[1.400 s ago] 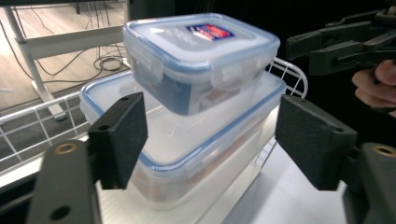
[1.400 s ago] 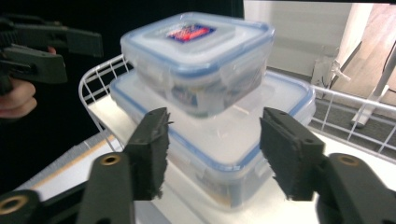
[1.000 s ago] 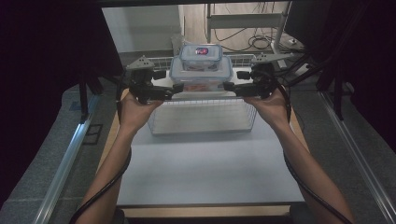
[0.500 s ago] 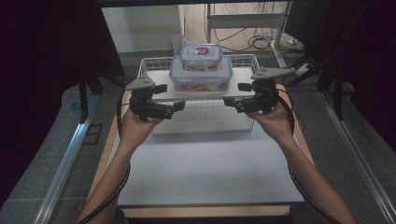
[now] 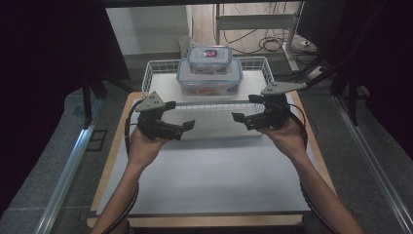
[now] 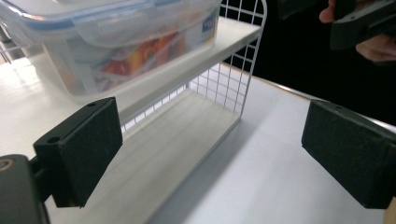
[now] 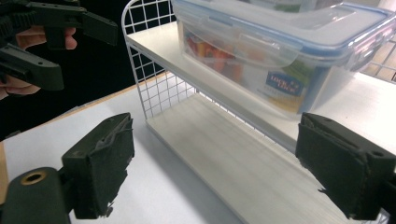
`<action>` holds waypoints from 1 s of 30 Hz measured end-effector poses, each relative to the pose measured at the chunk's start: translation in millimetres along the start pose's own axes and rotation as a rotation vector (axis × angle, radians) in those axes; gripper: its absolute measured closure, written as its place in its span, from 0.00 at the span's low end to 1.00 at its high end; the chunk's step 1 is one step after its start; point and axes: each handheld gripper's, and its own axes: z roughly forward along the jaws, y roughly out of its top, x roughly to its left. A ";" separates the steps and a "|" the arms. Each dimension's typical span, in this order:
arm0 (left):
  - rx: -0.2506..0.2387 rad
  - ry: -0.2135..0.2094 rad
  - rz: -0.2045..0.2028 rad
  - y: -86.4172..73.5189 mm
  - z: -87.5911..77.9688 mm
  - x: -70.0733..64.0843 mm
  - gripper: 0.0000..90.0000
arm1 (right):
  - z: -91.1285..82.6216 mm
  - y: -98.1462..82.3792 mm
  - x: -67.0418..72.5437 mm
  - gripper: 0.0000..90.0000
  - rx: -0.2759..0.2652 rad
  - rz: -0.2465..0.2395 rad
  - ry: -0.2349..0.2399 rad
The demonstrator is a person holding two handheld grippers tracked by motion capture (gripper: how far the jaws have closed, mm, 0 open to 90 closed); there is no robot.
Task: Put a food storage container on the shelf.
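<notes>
A large clear container with a blue lid (image 5: 209, 78) rests on the top shelf of a white wire rack (image 5: 155, 69). A smaller lidded container (image 5: 210, 54) is stacked on it. My left gripper (image 5: 179, 116) hovers in front of the rack's left end. My right gripper (image 5: 245, 108) hovers in front of its right end. Both point inward at each other, and their jaws have just been opening with nothing between them. The left gripper (image 6: 210, 154) faces the large container (image 6: 116, 42) and the lower shelf (image 6: 177, 149). The right gripper (image 7: 219, 172) looks at the same container (image 7: 280, 56).
The rack stands at the far end of a white table (image 5: 209, 185) with a wooden rim. Metal rails run along the floor on both sides. A desk frame and cables (image 5: 272, 44) lie beyond the rack.
Both grippers have drawn back from the ends of the large container, towards the person and downward, and their jaws have widened. The stacked containers stay on the rack's top shelf.
</notes>
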 end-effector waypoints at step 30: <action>0.060 0.048 0.008 -69.8 -1.0 -31.9 0.03 | -12.6 -78.2 11.0 0.03 0.049 0.009 -0.027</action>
